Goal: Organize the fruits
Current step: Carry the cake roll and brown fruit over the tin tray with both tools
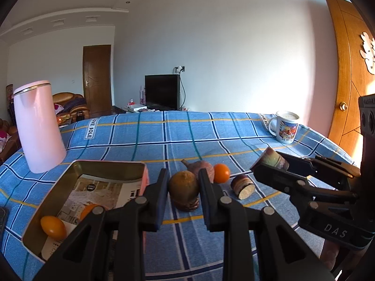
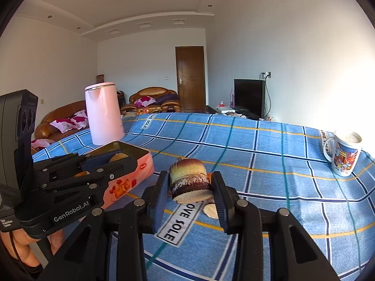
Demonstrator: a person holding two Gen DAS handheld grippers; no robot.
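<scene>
My left gripper (image 1: 184, 185) is shut on a round brown-green fruit (image 1: 184, 186), held just above the blue plaid cloth. My right gripper (image 2: 191, 187) is shut on a cut brown fruit chunk (image 2: 189, 179) and holds it above the cloth; it shows in the left wrist view (image 1: 271, 160) too. An open pink tin (image 1: 82, 171) at the left holds an orange oval fruit (image 1: 53, 227) and another orange one (image 1: 90, 210). On the cloth lie a purple fig-like fruit (image 1: 199, 167), a small orange (image 1: 221, 173) and another cut chunk (image 1: 242, 186).
A pink kettle (image 1: 37, 126) stands at the back left beside the tin. A printed mug (image 1: 286, 126) stands at the back right near the table edge. A wooden door (image 1: 346, 75) is to the right. A sofa (image 2: 152, 98) and TV (image 2: 249, 97) lie beyond.
</scene>
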